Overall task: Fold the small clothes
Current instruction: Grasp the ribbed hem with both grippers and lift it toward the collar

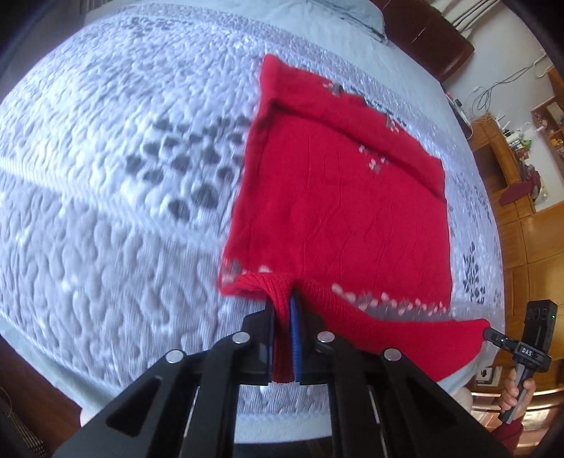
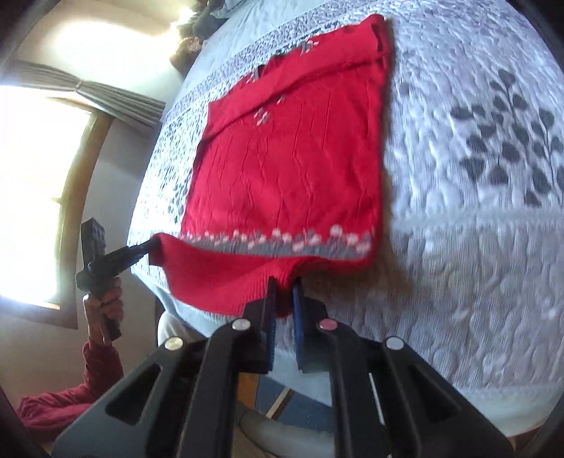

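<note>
A small red knitted sweater (image 1: 338, 197) with a grey and white pattern band near its hem lies on the bed, sleeves folded in; it also shows in the right wrist view (image 2: 289, 165). My left gripper (image 1: 283, 299) is shut on the left end of the ribbed hem. My right gripper (image 2: 283, 282) is shut on the right end of the hem. Both hold the hem lifted off the bed at its near edge. The right gripper shows in the left wrist view (image 1: 488, 333), the left gripper in the right wrist view (image 2: 149, 246).
The bed carries a pale quilted cover (image 1: 105, 176) with grey leaf prints (image 2: 511, 141). A pillow (image 1: 345, 17) lies at the far end. Wooden furniture (image 1: 511, 169) stands to the right, a bright window (image 2: 31, 176) to the left.
</note>
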### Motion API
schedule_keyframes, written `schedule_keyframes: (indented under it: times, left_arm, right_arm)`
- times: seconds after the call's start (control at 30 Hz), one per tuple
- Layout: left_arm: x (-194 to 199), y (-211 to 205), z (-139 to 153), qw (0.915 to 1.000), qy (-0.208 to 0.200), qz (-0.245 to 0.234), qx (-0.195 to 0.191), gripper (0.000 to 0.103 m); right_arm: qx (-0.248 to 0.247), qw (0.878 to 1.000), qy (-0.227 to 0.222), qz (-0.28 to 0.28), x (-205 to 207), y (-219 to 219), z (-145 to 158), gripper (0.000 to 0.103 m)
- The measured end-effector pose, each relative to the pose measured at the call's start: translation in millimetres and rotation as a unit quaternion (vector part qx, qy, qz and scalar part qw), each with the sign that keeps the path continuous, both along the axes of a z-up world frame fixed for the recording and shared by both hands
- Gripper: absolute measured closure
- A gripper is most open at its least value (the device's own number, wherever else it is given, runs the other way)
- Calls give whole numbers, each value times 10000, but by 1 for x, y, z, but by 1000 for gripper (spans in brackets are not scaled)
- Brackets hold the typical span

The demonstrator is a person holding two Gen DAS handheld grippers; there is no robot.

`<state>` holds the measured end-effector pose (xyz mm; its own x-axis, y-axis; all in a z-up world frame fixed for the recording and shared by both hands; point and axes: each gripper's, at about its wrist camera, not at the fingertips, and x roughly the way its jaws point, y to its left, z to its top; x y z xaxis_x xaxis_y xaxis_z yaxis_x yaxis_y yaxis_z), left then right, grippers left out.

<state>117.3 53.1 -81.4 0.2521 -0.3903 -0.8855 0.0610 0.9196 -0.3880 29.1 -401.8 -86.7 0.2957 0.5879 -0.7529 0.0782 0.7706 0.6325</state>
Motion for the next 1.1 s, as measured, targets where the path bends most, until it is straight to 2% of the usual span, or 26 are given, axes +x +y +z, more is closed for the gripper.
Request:
schedule_keyframes:
  times: [0.2,0.37,0.47,0.53,0.6,0.63,0.67,0.7,0.77,0.8,0.9,1.1]
  left_arm:
    - [52,-17,-14,9998,95,148,89,95]
    - [84,-29,-32,9994,139,175,254,95]
    - [102,-28,-48,9988,315,260,266,94]
    - [113,-27,-58,9980,487,355,210,90]
    - [121,-20,-63,9970,608,480,-31,85]
    - [123,-16,-63,9962,656,551,-185,85]
    - [124,-10,-63,9955,663,607,-293,80]
    - [124,-5,-60,9952,615,686,-317,75]
    - [123,8,-49,9949,315,925,268,59]
    - [121,13,-42,9939,124,967,517,59]
    - [118,16,-29,9921,-181,881,876,59]
    - [121,-21,-17,9924,-490,27,1131,58]
  right_arm:
    - [105,9990,200,-388,52,-29,-10,96]
    - [34,9981,397,-475,93,-41,-25,96]
    - [-18,9971,540,-527,116,-45,-36,95]
    - [-195,9962,605,-602,126,-44,-43,82]
    - [-515,9941,619,-732,133,-50,-45,44]
    - [-618,9934,576,-780,134,-55,-45,44]
    - [-688,9930,551,-785,135,-58,-43,50]
    - [-689,9930,544,-787,134,-62,-43,52]
    - [-667,9939,462,-749,130,-65,-41,54]
    - [-691,9943,412,-699,127,-65,-38,54]
    - [-769,9957,262,-446,122,-61,-32,54]
    - [-811,9963,248,-157,136,-39,-28,54]
